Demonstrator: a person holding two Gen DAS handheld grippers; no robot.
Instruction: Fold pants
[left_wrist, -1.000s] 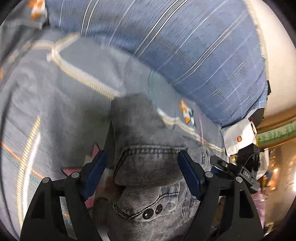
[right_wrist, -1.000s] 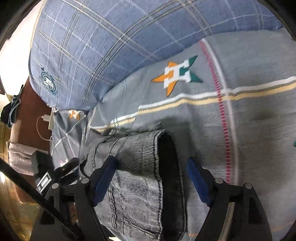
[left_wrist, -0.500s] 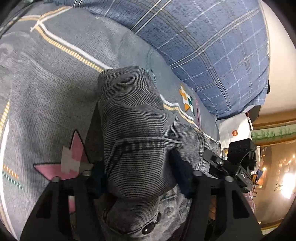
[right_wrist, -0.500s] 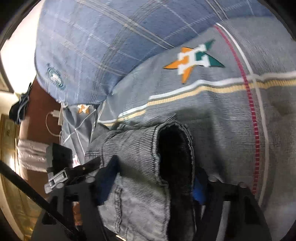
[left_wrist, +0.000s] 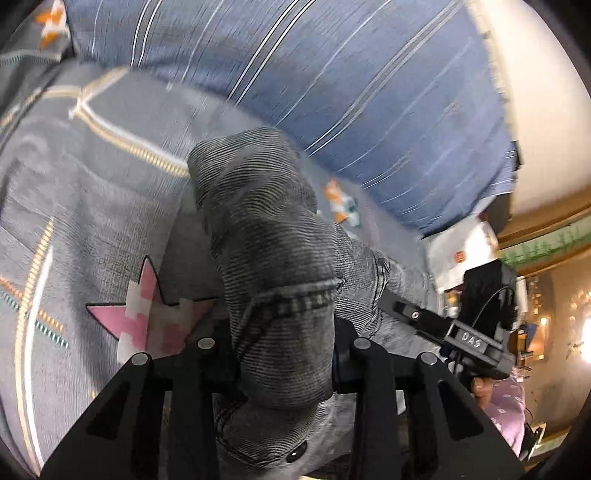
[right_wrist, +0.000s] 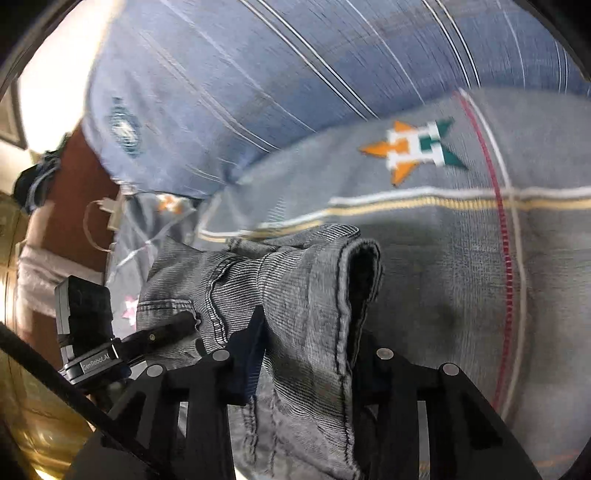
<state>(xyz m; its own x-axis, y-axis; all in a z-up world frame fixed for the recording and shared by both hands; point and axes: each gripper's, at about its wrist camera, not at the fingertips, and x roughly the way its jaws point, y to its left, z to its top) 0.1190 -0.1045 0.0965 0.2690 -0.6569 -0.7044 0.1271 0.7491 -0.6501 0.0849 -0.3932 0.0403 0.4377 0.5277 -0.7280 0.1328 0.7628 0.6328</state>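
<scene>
The grey denim pants (left_wrist: 273, 266) lie bunched on a grey patterned bedsheet (left_wrist: 92, 206). My left gripper (left_wrist: 284, 354) is shut on a thick fold of the pants near a pocket seam, and the cloth bulges up between the jaws. My right gripper (right_wrist: 310, 354) is shut on the other end of the pants (right_wrist: 306, 295), by a hemmed opening. Each gripper shows in the other's view: the right one in the left wrist view (left_wrist: 461, 336), the left one in the right wrist view (right_wrist: 122, 350). The fingertips are hidden in the cloth.
A blue plaid duvet (left_wrist: 351, 85) lies beyond the pants and also shows in the right wrist view (right_wrist: 295, 74). The sheet (right_wrist: 480, 258) has star prints and stripes. A white bedside object (left_wrist: 461, 251) and a charger cable (right_wrist: 107, 218) sit past the bed's edge.
Both grippers were open around the pants a second ago. They have since closed on the denim and lifted it, so the cloth now bulges up between the jaws.
</scene>
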